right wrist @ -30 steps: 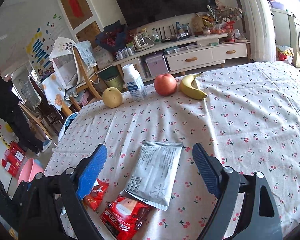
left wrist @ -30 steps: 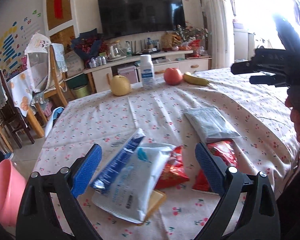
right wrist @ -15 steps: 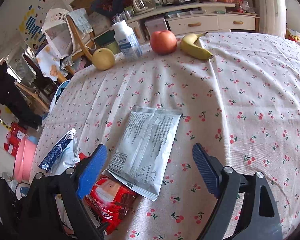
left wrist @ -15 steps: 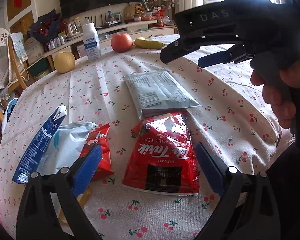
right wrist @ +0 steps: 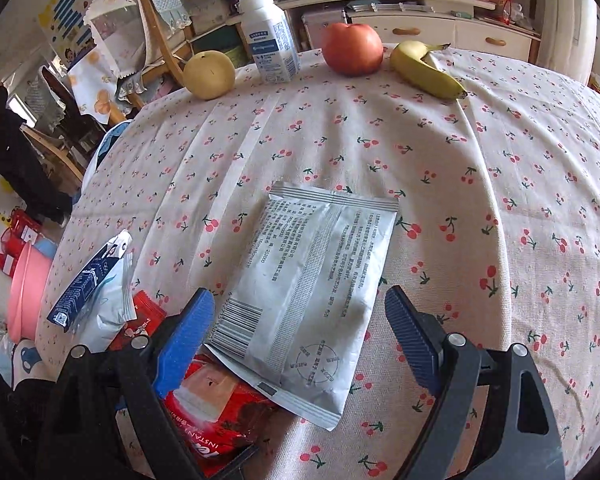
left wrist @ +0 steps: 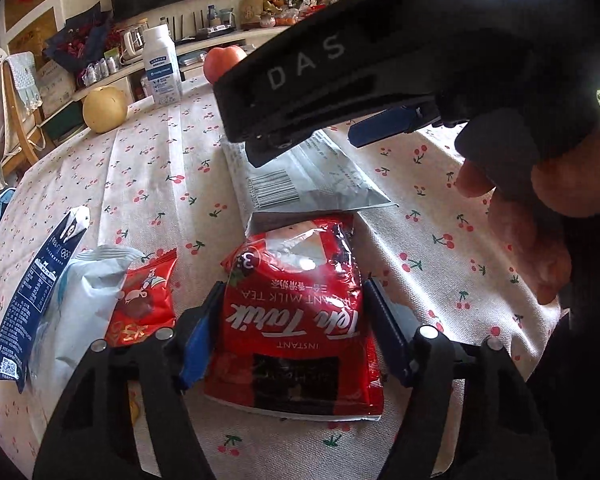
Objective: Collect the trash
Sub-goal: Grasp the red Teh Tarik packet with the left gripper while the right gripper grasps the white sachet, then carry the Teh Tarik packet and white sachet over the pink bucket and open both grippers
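A red instant milk tea bag lies flat on the cherry-print tablecloth. My left gripper straddles it and its jaws are closing, with the blue pads pressing on both side edges. A silver-grey sachet lies just beyond, overlapping the red bag's top. My right gripper hangs open over the sachet's near half, pads apart from it. In the left wrist view, the right gripper and the hand holding it fill the upper right.
To the left lie a blue carton wrapper, a white-blue bag and a small red wrapper. A pear, a white bottle, an apple and a banana line the far edge. A pink bin stands on the floor at left.
My left gripper moved right from the white-blue bag to the red bag, lowered, and narrowed its jaws onto it. The right gripper tilted down and sank closer over the silver sachet, still open.
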`<state>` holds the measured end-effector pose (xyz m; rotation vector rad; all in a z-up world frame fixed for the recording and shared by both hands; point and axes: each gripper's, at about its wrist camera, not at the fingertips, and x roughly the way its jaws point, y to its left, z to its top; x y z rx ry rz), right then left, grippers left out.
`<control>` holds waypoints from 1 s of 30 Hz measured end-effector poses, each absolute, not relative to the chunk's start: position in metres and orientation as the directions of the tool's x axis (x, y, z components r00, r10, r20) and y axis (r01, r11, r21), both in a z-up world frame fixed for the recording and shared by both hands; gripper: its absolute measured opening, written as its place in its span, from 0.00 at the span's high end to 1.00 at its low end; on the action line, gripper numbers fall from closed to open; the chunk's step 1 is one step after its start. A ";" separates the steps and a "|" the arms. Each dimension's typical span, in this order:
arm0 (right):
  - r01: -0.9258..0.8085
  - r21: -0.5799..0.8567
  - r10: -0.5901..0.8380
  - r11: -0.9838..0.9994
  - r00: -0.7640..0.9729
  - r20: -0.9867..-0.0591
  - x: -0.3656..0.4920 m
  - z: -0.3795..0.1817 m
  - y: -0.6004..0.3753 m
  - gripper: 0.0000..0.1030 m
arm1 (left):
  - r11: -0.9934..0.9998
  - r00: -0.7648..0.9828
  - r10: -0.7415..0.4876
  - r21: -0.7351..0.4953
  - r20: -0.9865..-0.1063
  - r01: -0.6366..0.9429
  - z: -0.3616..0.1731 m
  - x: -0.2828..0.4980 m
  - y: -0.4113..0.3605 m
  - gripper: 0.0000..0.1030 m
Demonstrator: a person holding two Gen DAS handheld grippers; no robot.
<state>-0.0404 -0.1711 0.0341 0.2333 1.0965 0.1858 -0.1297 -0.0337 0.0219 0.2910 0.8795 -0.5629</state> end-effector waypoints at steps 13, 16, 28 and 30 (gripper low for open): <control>-0.075 0.129 0.149 0.989 0.453 -0.879 -0.025 0.019 -0.143 0.09 | 0.865 0.456 -0.383 -0.138 -0.803 0.482 0.029 -0.106 0.008 0.46; -0.077 0.110 0.133 0.991 0.450 -0.883 -0.021 0.016 -0.139 0.07 | 0.861 0.460 -0.403 -0.158 -0.791 0.484 0.034 -0.106 0.015 0.46; -0.059 0.057 0.078 0.997 0.479 -0.874 -0.014 0.014 -0.135 0.29 | 0.812 0.418 -0.532 -0.302 -0.737 0.500 0.046 -0.106 0.046 0.46; -0.055 0.070 0.088 0.996 0.482 -0.872 -0.015 0.015 -0.137 0.32 | 0.805 0.412 -0.549 -0.327 -0.727 0.495 0.046 -0.103 0.051 0.46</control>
